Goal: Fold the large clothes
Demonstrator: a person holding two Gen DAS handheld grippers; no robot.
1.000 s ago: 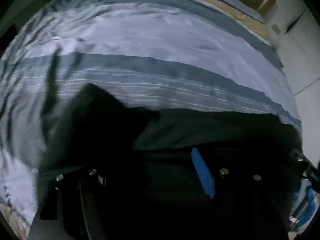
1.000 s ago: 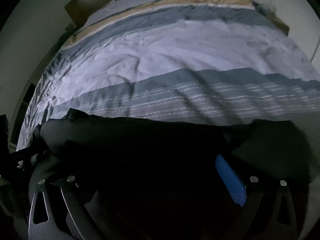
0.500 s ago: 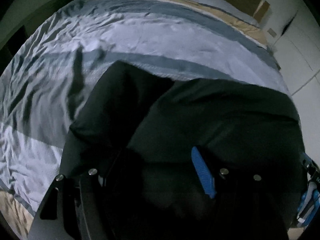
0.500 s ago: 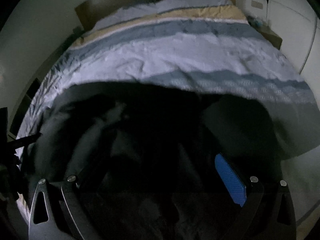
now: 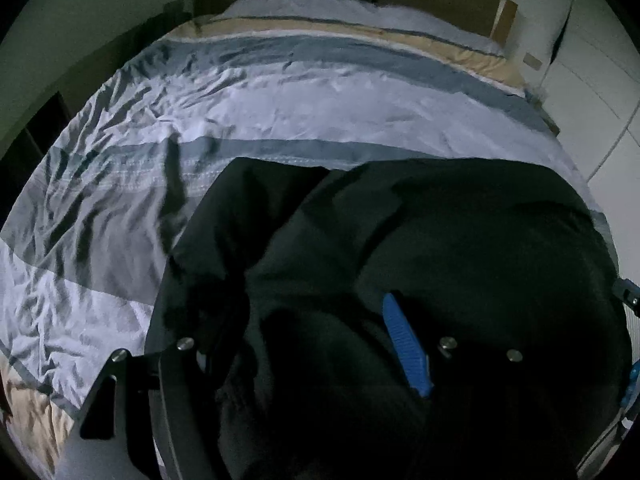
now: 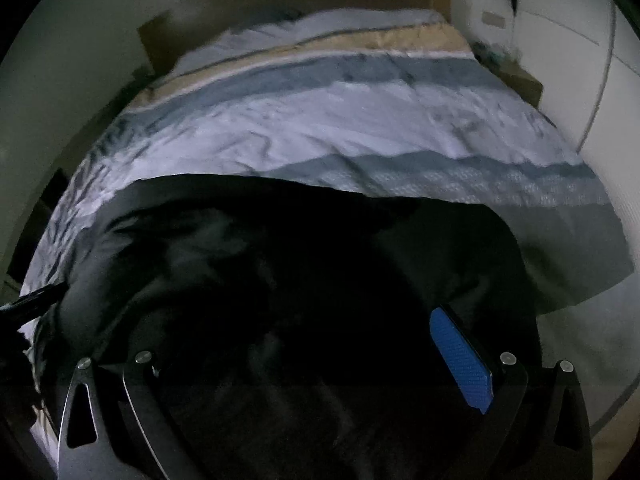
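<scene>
A large black garment hangs bunched in front of both cameras above the striped bed. In the left wrist view it covers the left gripper; only the blue pad of one finger shows, with cloth between the jaws. In the right wrist view the same garment drapes over the right gripper, whose blue pad shows at the right. Both grippers hold an edge of the garment, lifted off the bed.
The bed has a rumpled cover in white, blue-grey and tan stripes and a wooden headboard. White wardrobe doors stand to the right. A dark shelf is at the left of the bed.
Both grippers have risen and tilted back with the garment. The black cloth now hangs higher and covers more of the view; more of the headboard and wall shows.
</scene>
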